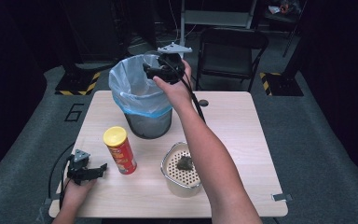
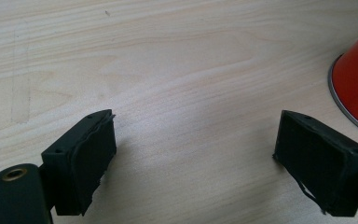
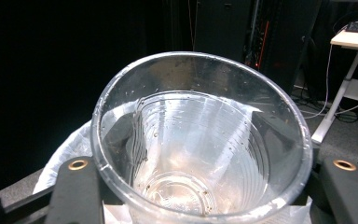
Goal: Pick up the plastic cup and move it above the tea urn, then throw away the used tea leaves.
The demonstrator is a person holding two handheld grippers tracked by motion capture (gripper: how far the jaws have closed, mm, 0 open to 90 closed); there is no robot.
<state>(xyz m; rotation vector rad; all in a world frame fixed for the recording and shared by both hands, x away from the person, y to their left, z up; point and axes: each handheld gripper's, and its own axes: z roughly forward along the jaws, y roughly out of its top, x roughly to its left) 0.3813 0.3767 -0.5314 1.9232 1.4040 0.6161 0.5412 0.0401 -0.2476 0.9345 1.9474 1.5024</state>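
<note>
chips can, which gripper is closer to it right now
Left. The left gripper rests on the table just left of the chips can, jaws open. The right gripper is farther off, held up over the bin and gripping a clear plastic cup.

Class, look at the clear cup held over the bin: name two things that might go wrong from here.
1. The right tongs squeeze a thin clear plastic cup; it might buckle or slip.
2. The cup hangs near the rim of the lined bin; dropped off-centre, it might miss or snag the bag.
</note>
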